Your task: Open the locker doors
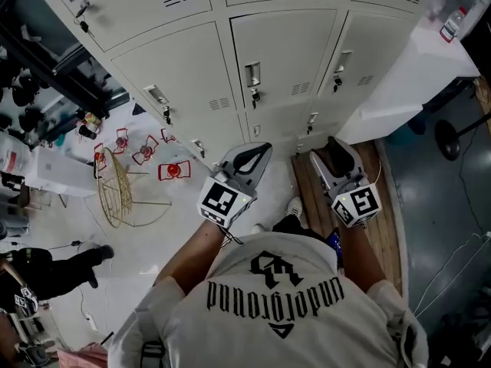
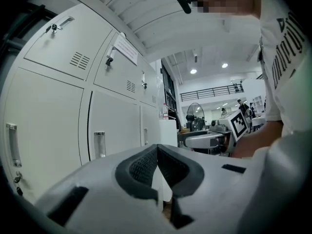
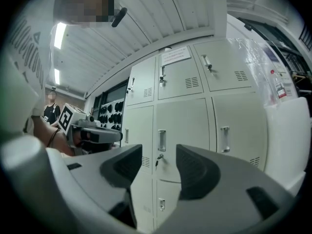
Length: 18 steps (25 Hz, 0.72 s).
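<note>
While standing close in front, holds the left tool (image 1: 259,149) clenched on nothing and the right tool (image 1: 338,142) spread wide and empty, both apart from the locker doors (image 1: 284,48), all shut just ahead. Could slip off the narrow handle (image 1: 252,73) if closed off-centre, or snag the key (image 1: 254,96) hanging below it. Farther right, could bang a swung door into the white worktop (image 1: 430,71) if pulled open too fast.
</note>
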### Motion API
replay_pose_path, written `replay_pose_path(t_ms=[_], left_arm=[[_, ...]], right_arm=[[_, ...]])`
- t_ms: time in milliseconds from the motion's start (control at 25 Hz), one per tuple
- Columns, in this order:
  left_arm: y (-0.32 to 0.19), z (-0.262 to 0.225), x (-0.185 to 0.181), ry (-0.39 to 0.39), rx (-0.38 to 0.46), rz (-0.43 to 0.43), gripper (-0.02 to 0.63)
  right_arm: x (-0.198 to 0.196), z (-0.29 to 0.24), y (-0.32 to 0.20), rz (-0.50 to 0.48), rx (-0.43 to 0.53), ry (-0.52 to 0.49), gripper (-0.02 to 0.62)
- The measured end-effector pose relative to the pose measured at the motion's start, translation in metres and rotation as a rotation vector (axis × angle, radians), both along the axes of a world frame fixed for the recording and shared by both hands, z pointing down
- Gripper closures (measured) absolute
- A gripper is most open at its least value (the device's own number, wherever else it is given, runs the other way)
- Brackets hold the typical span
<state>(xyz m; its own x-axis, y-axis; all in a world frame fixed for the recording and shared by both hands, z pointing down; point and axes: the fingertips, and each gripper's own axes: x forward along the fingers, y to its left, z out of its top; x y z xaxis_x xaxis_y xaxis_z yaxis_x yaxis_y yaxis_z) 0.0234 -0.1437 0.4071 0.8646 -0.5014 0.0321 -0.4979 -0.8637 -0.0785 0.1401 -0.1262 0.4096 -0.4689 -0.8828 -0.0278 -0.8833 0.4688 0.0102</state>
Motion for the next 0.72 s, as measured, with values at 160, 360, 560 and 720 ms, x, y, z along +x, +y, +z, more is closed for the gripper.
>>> replay_pose_path(t_ms=[160,360,560,720], left_arm=[[-0.03,0.004,0.022,0.0,-0.006,-0.02,0.598],[-0.065,0.013,0.054,-0.006,-0.021,-0.04,0.598],[-0.103,0.022,0.081,-0.011,-0.031,-0.068,0.598],[-0.129,0.027,0.1,-0.016,-0.036,-0.091,0.598]], right_arm=[[0.025,0.002,-0.033,-0.018,-0.012,0.006,0.371],[0.064,0.009,-0.081,-0.035,-0.033,0.011,0.368],[0.096,0.01,-0.134,-0.063,-0.034,0.022,0.366],[0.12,0.013,-0.172,-0.082,-0.045,0.01,0.362]])
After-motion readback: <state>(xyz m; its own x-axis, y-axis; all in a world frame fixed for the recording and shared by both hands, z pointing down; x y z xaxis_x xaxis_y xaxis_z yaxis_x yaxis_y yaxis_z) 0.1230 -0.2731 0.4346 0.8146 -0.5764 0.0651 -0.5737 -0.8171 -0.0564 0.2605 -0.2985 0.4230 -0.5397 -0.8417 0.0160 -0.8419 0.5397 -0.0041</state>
